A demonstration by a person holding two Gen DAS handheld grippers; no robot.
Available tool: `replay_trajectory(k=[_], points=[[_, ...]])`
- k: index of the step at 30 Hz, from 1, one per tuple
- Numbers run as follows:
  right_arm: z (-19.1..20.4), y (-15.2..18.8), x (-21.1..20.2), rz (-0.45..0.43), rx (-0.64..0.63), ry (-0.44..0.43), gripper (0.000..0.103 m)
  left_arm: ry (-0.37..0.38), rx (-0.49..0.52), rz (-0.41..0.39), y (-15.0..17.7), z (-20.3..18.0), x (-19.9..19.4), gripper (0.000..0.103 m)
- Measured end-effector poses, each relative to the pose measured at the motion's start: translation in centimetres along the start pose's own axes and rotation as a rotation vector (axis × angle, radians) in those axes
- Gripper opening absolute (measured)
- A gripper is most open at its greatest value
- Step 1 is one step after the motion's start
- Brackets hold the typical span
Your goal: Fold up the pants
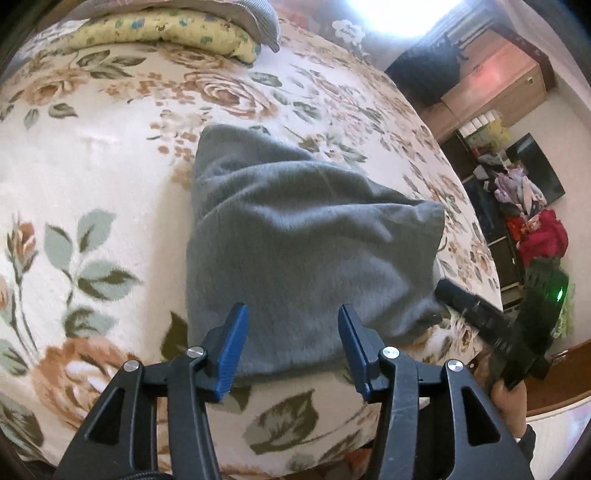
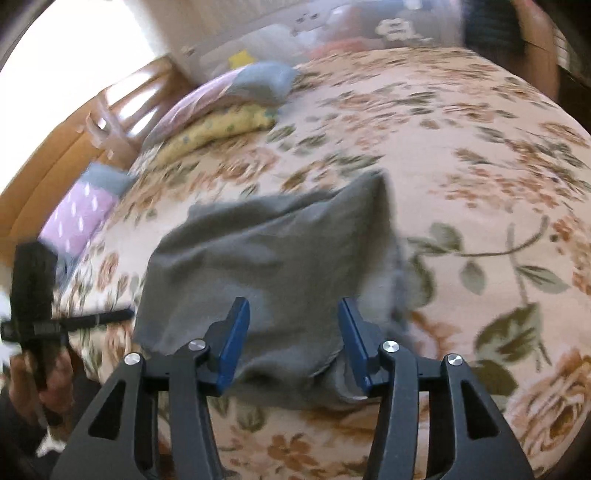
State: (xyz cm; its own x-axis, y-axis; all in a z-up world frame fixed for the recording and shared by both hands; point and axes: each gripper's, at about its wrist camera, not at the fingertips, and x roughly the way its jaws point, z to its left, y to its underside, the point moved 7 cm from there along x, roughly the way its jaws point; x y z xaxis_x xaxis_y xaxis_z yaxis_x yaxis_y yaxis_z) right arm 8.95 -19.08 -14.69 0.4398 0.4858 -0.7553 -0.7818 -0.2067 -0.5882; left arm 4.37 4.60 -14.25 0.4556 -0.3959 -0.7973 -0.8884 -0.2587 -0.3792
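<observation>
Floral bed (image 1: 92, 155) carries folded grey pants (image 1: 295, 240); left tongs (image 1: 291, 347) and right tongs (image 2: 293, 343) both hang spread above them, gripping nothing.

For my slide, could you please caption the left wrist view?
Open left gripper above folded grey pants on floral blanket.

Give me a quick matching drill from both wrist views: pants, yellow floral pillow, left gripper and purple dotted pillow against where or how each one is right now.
Things:
1. grey pants
2. yellow floral pillow
3. left gripper
4. purple dotted pillow

States or places:
A. jaws open, holding nothing
B. at the bed's left edge in the right wrist view, by the wooden frame
C. folded into a compact bundle on the floral blanket
D. at the far end of the bed, under a grey-and-pink pillow

Pairs: 1-C, 2-D, 3-A, 4-B
</observation>
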Motion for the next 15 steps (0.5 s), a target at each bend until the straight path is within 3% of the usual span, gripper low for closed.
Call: replay_trajectory(k=[4, 6, 11, 12, 14, 15], points=[[-0.9, 3.6, 1.5, 0.126, -0.055, 0.082, 0.050, -0.013, -0.024, 0.012, 0.0, 1.2, 0.1, 0.051], [-1.9, 4.9, 1.4, 0.151, -0.017, 0.048, 0.049, -0.028, -0.035, 0.013, -0.3, 1.7, 0.3, 0.052], [-3.0, 3.5, -2.0, 0.043, 0.040, 0.013, 0.053, -0.057, -0.047, -0.006, -1.4, 3.1, 0.3, 0.053], [-3.3, 2.8, -2.4, 0.018, 0.063, 0.008, 0.058, -0.062, -0.045, -0.008, -1.6, 3.2, 0.4, 0.054], [-4.2, 1.5, -2.4, -0.010, 0.105, 0.016, 0.082, -0.077, -0.020, -0.009, -2.2, 3.3, 0.8, 0.059], [-4.4, 0.9, -2.0, -0.017, 0.118, 0.022, 0.082, -0.088, -0.007, -0.004, -2.4, 3.3, 1.1, 0.060]])
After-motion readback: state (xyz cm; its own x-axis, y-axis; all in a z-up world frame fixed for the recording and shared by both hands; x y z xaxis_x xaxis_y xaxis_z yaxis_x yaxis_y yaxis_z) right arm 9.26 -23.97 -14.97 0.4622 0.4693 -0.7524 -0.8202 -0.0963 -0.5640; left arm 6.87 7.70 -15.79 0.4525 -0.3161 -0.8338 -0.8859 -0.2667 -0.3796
